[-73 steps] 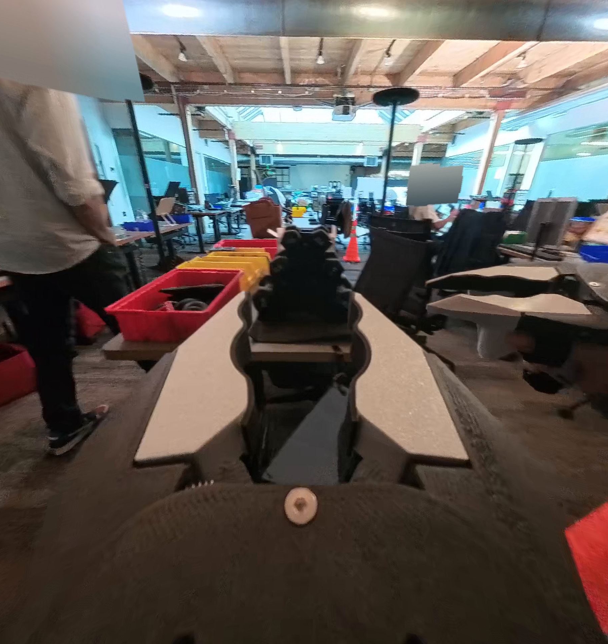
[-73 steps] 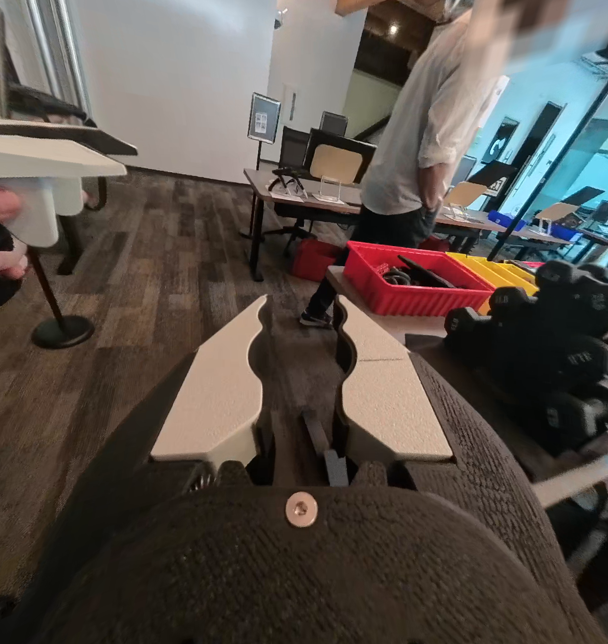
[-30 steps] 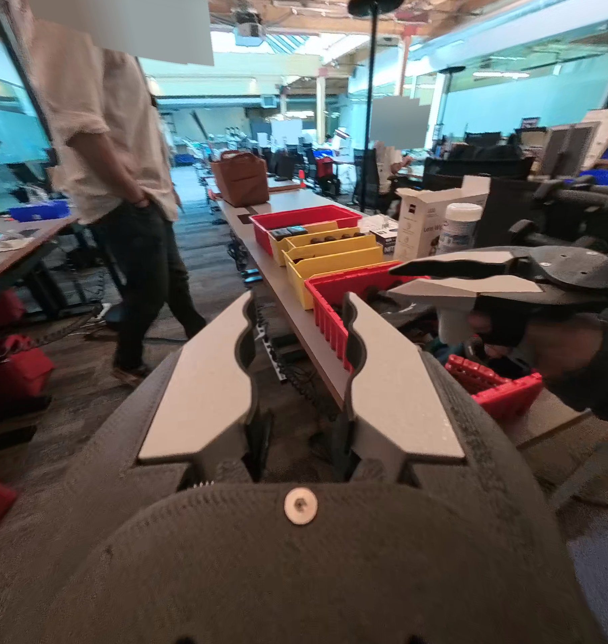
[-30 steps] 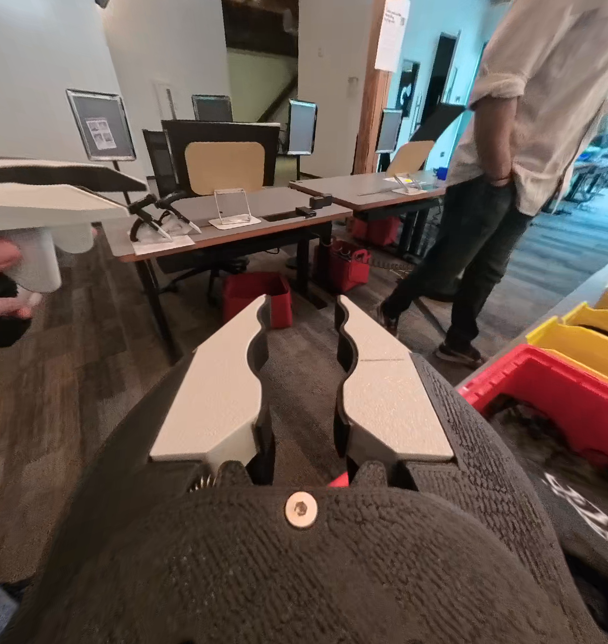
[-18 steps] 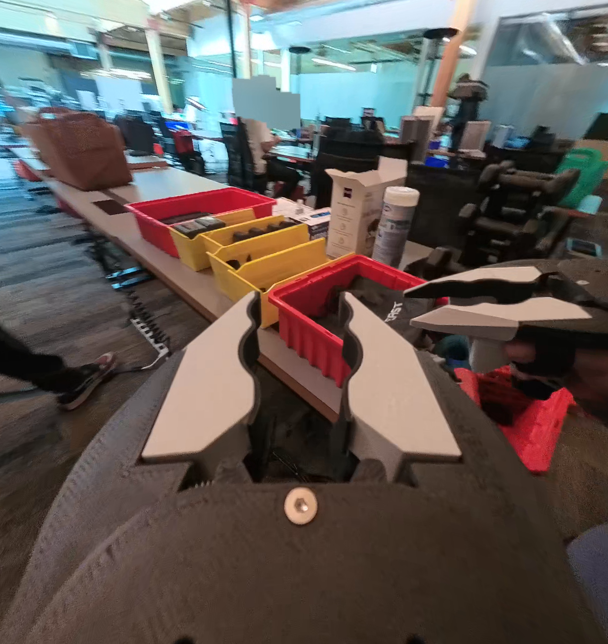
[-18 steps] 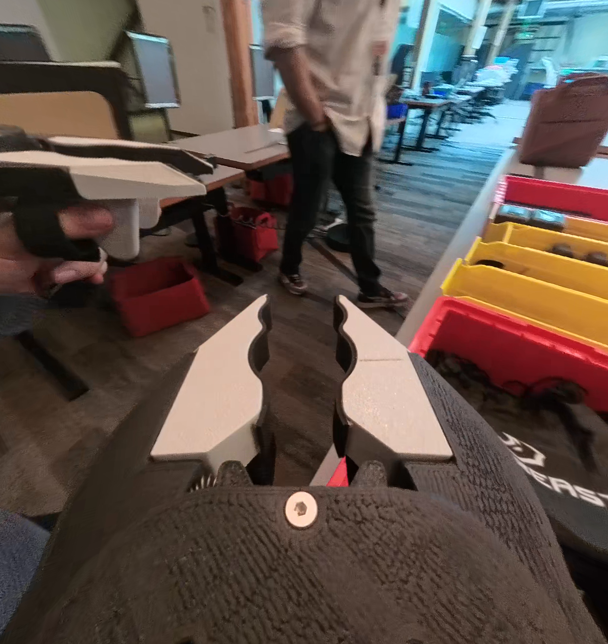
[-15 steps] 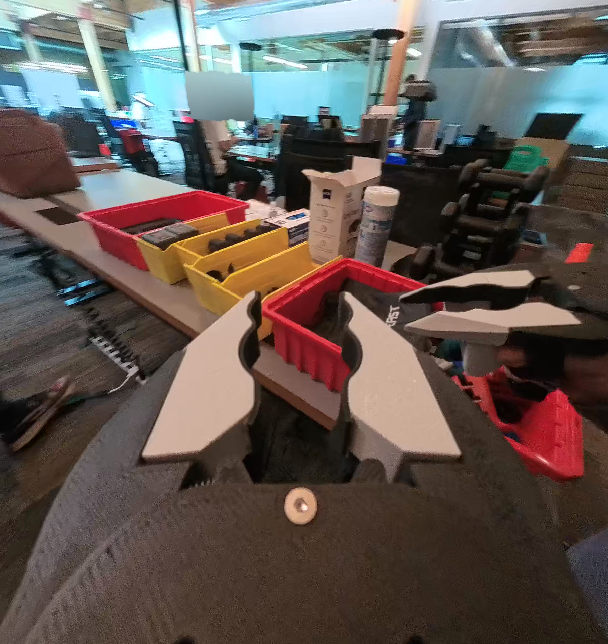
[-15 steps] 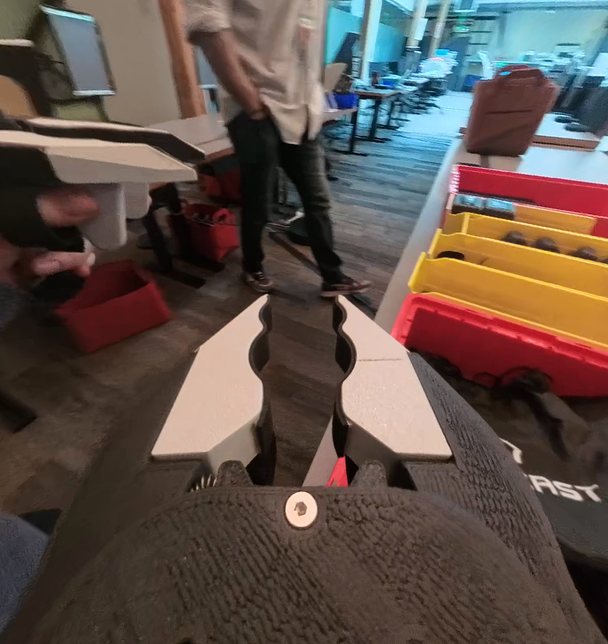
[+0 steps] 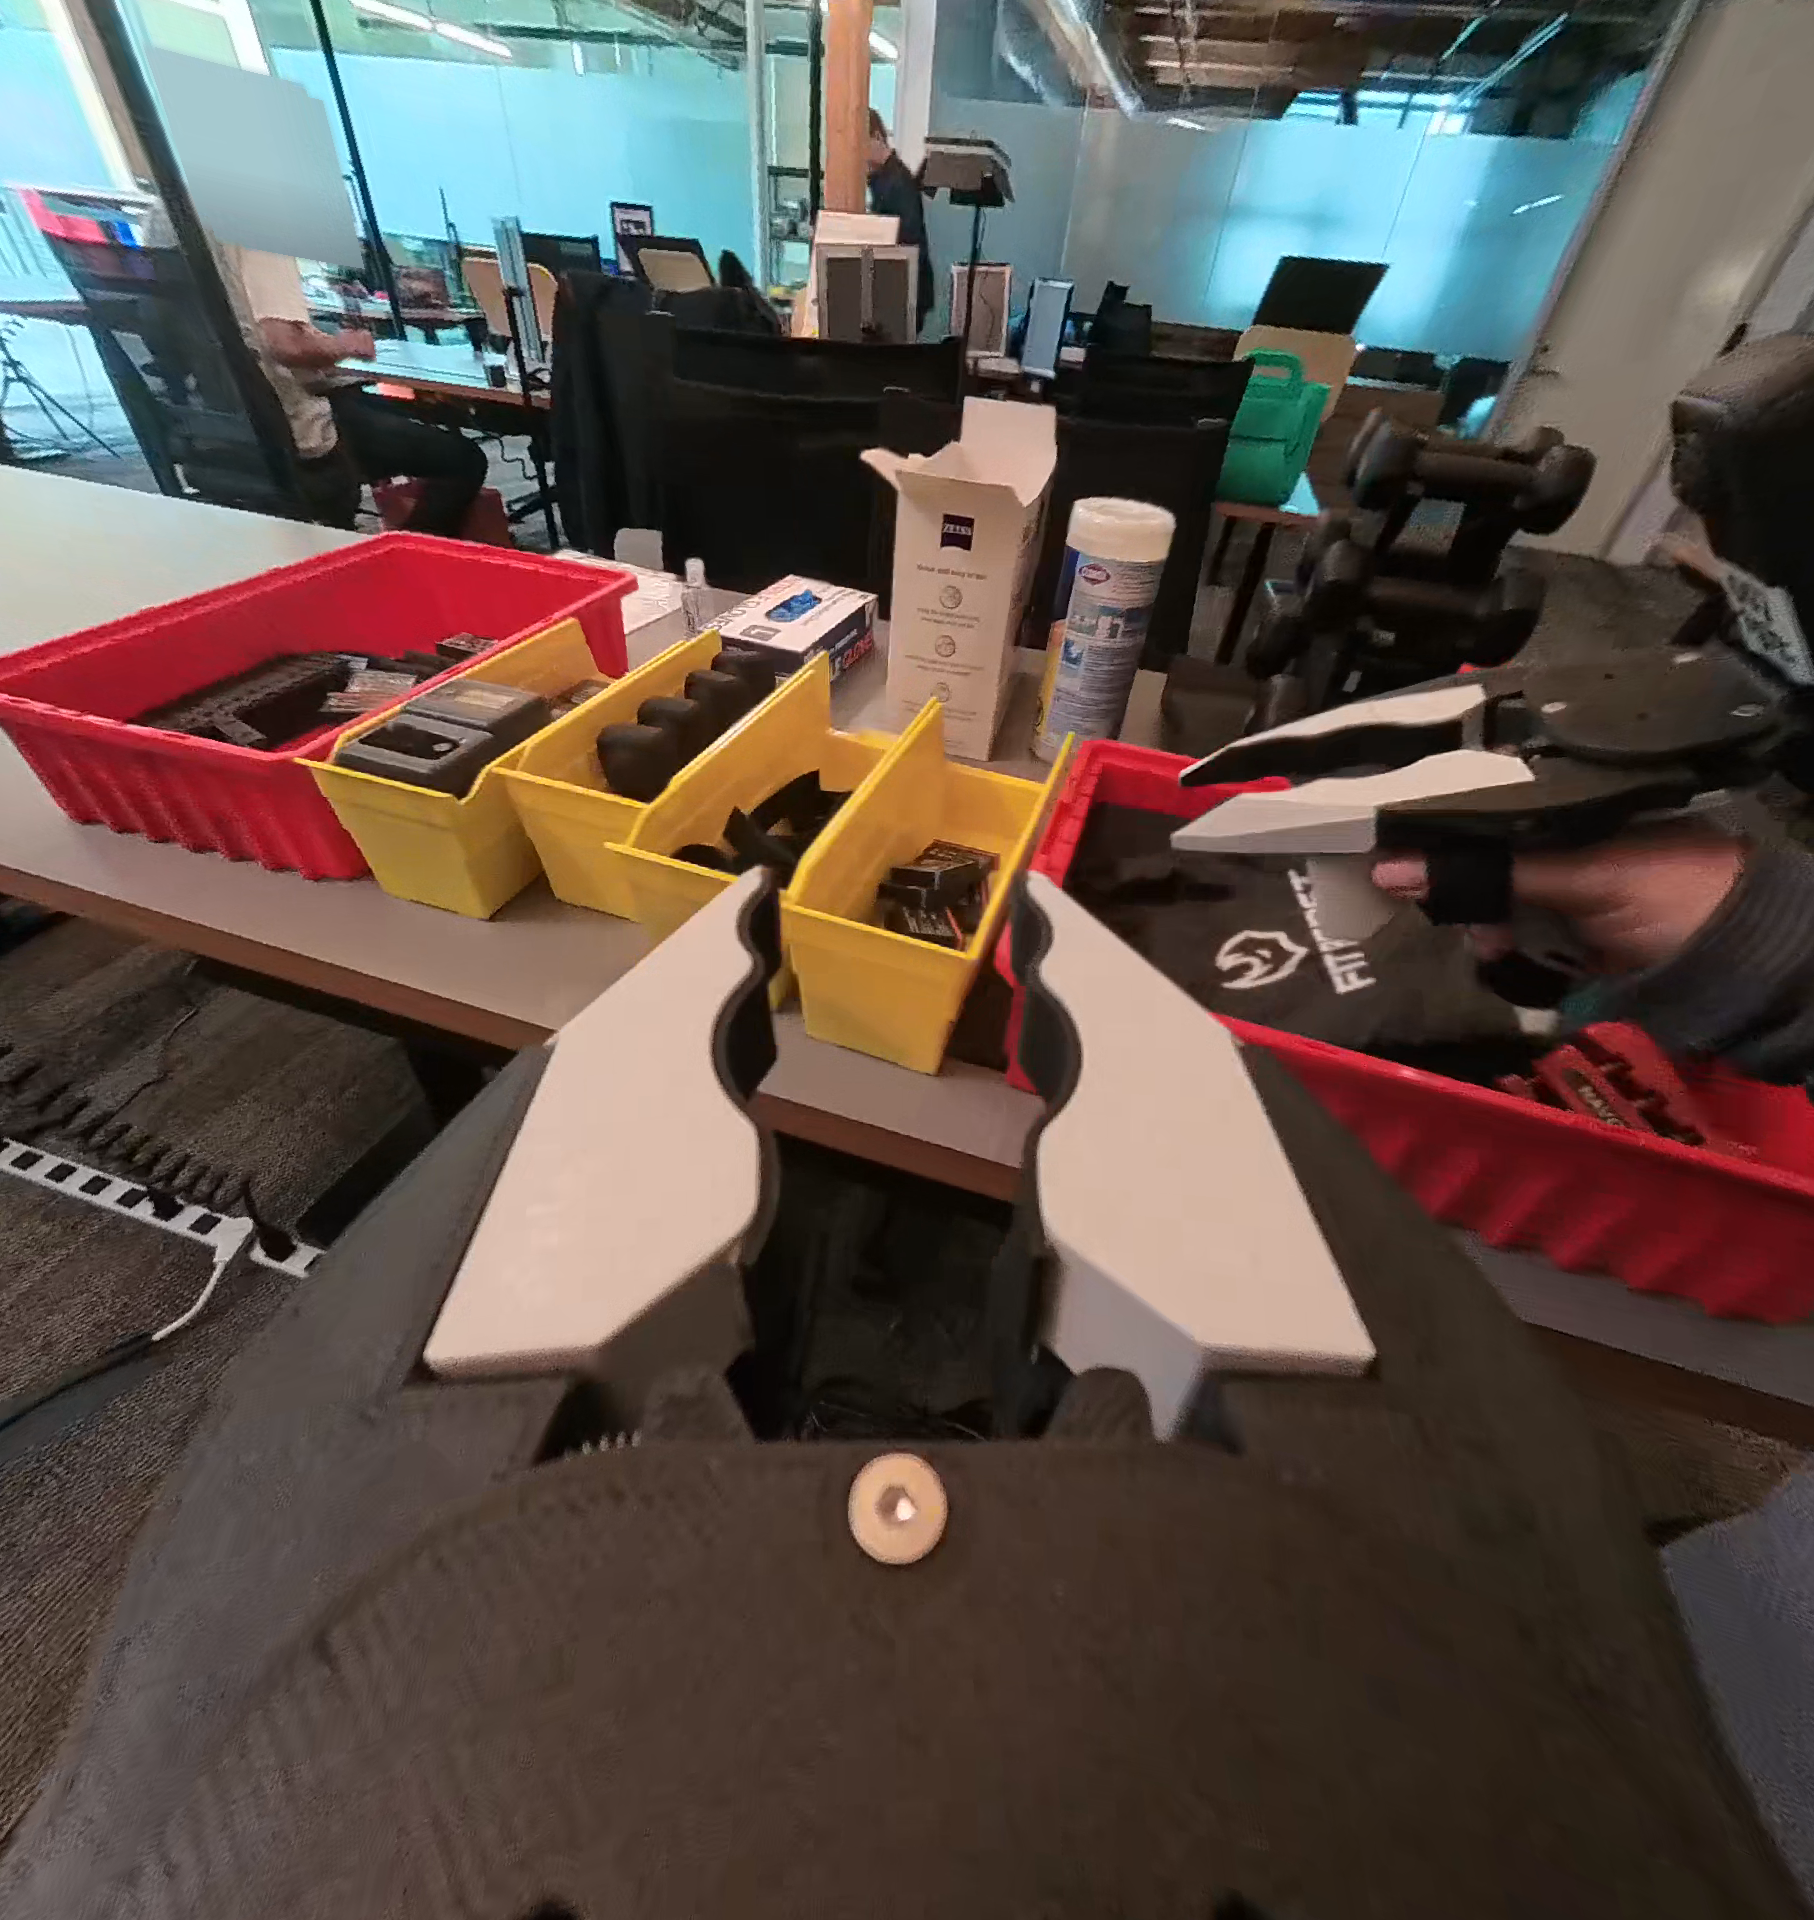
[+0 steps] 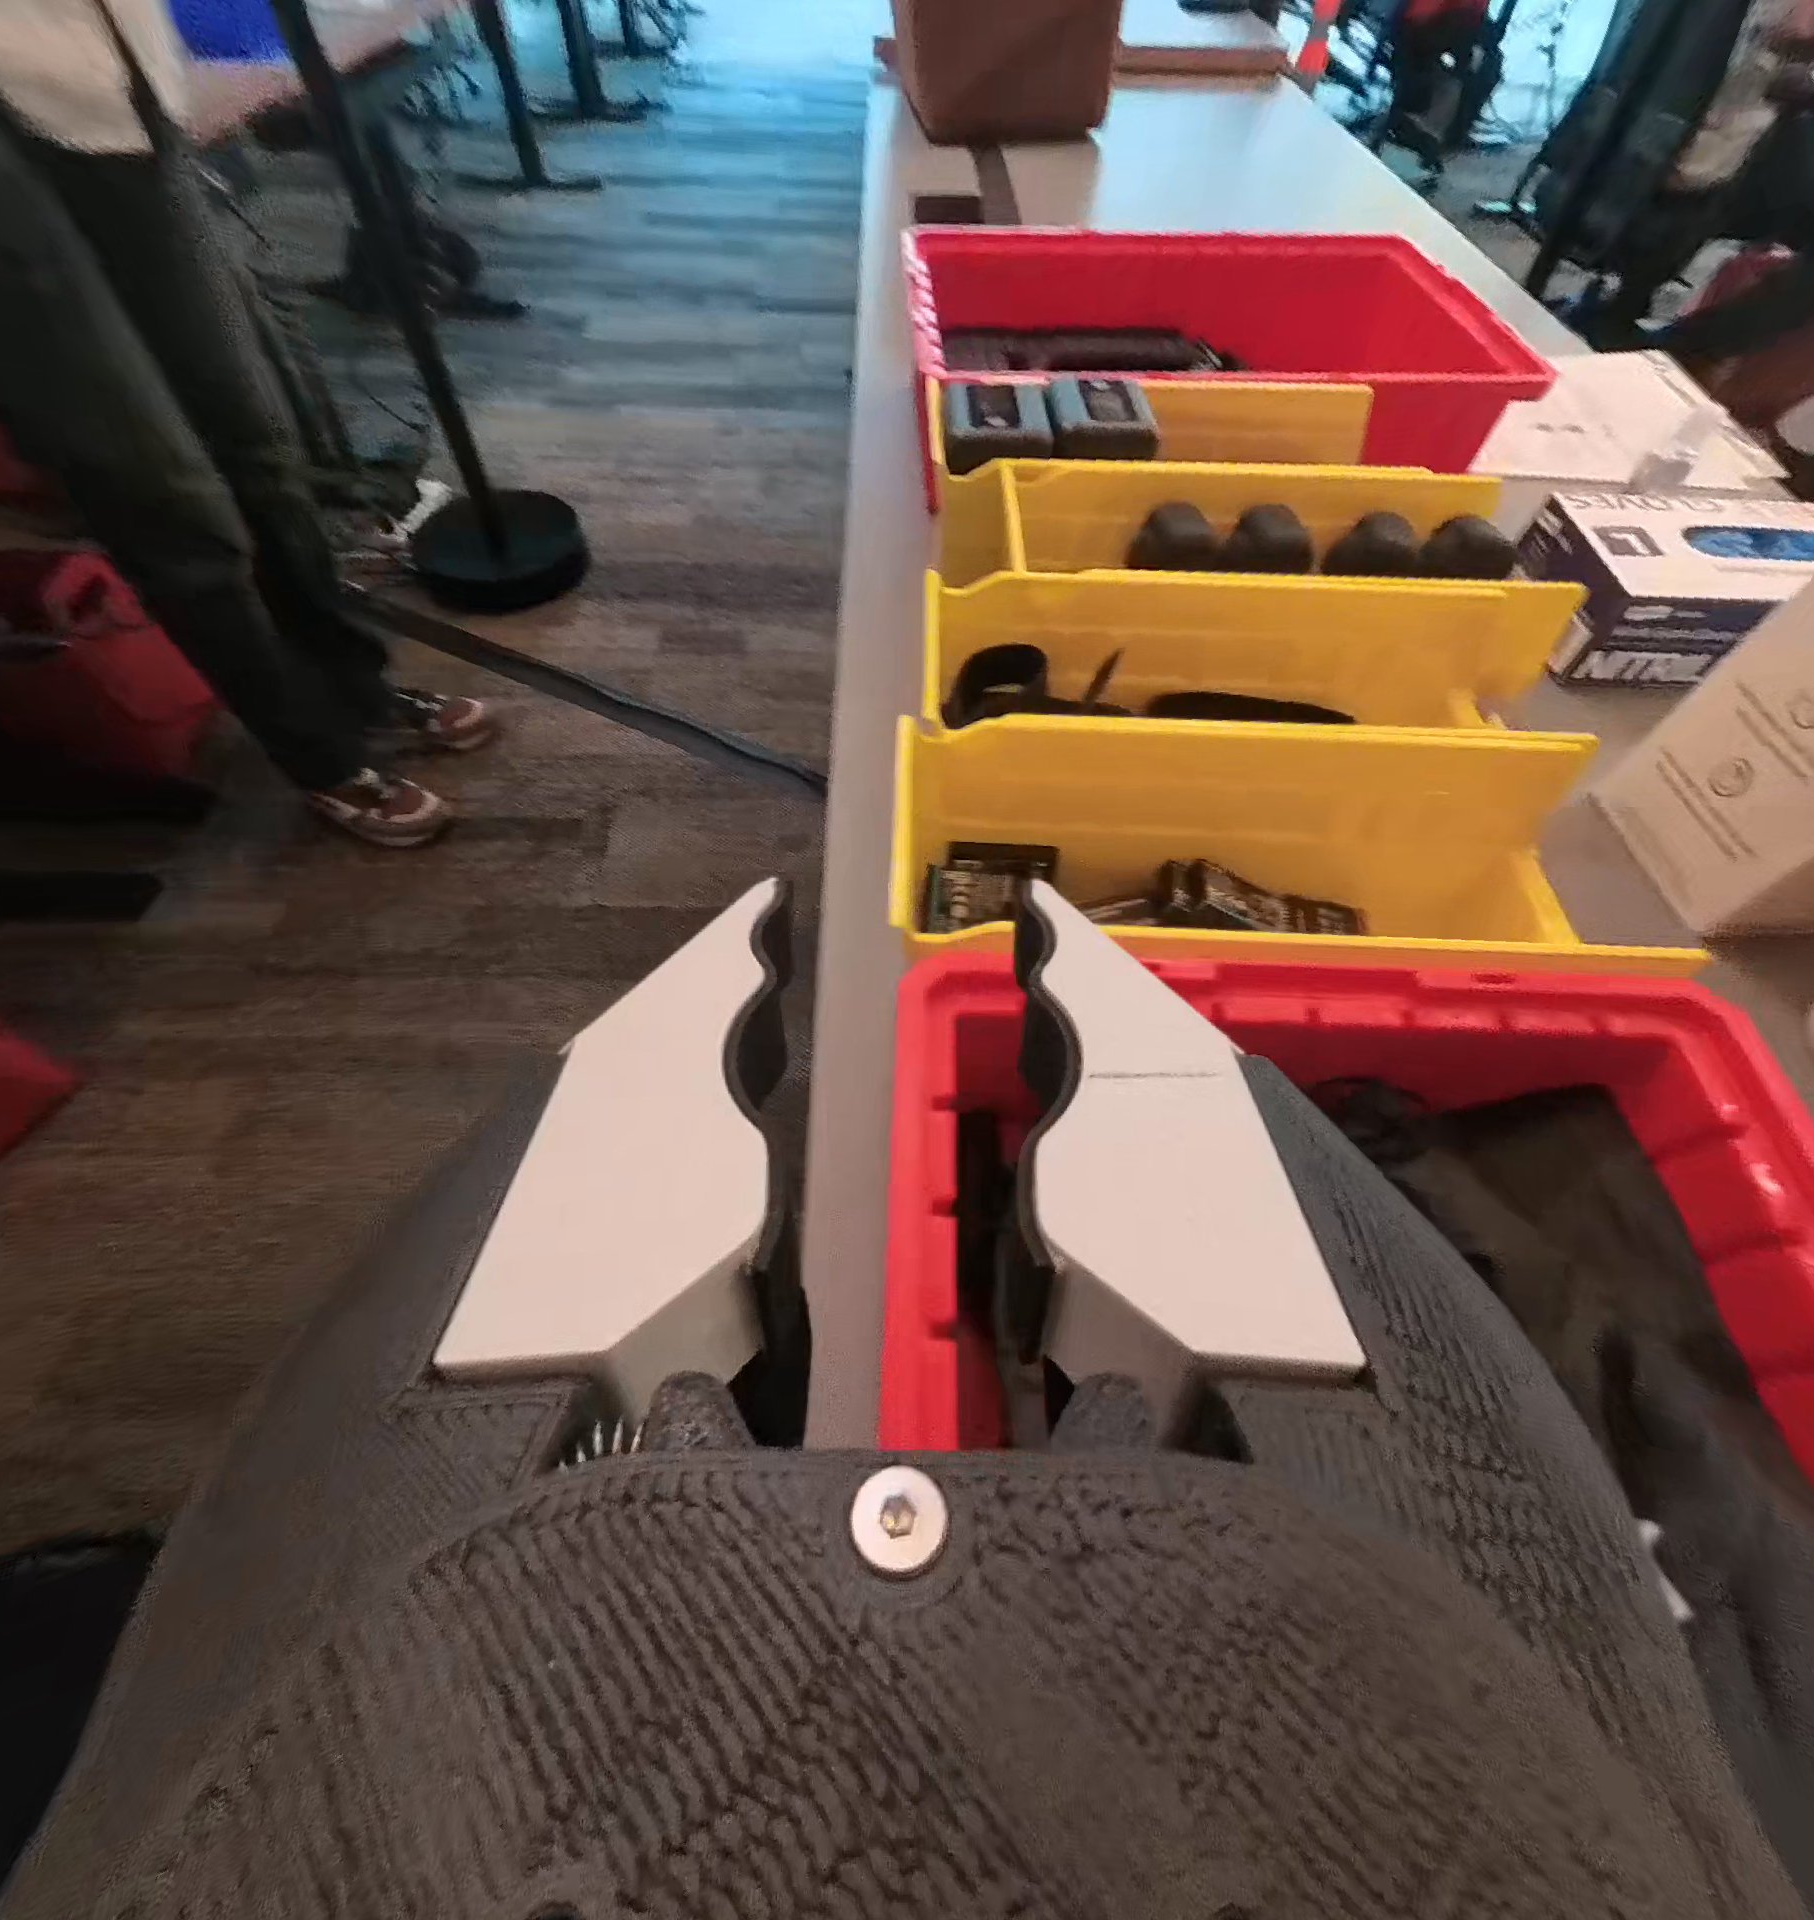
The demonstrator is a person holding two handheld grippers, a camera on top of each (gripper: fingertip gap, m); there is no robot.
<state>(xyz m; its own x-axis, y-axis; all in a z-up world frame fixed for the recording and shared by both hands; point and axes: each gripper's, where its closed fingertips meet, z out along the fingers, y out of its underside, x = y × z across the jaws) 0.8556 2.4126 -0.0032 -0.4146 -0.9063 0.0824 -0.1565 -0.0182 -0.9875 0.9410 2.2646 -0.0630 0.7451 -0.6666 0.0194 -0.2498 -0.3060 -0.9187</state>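
Over the near red bin [image 10: 1765,1226], right tongs [image 10: 898,914] now hover, parted.

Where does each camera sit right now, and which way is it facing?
Left wrist view: on the left tongs, off the table edge, facing across the yellow bins; the right tongs and hand show.
Right wrist view: on the right tongs, above the near red bin, looking down along the row.
Shared: both red bins and the yellow bins.

Both grippers are showing the same build — the left gripper [image 9: 890,904] and right gripper [image 10: 895,909] are wearing grey wavy-edged fingers, textured black bodies, one silver screw behind the jaws.
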